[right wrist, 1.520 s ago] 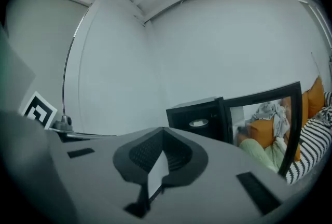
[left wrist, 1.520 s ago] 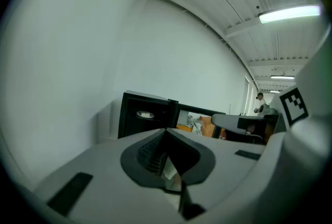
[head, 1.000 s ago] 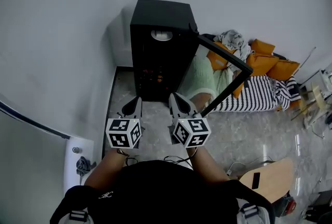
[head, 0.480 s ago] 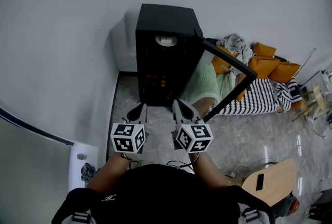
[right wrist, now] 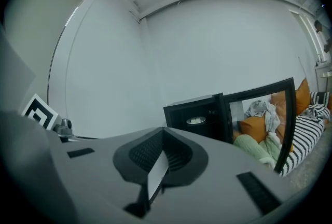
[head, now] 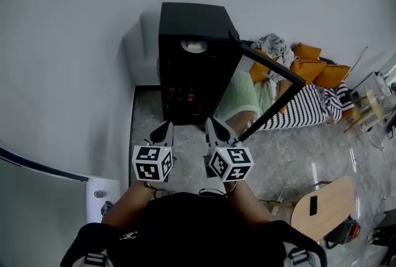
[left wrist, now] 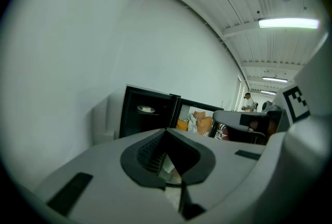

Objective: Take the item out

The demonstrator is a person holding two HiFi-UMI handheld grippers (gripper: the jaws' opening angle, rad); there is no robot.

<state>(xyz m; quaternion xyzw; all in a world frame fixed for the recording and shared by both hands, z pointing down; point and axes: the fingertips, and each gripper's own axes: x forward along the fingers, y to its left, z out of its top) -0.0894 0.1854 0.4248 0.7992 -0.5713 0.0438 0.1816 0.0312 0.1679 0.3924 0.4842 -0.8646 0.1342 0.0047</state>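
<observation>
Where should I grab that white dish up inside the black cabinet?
Probably its near rim, coming level through the open front of the cabinet: the white dish lies flat high inside, walled in elsewhere, with the door open rightward.

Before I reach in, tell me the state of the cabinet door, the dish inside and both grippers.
Cabinet door: open, swung out to the right.
White dish: on the upper shelf inside the black cabinet.
Left gripper: shut, empty, outside the cabinet.
Right gripper: shut, empty, outside the cabinet.
</observation>
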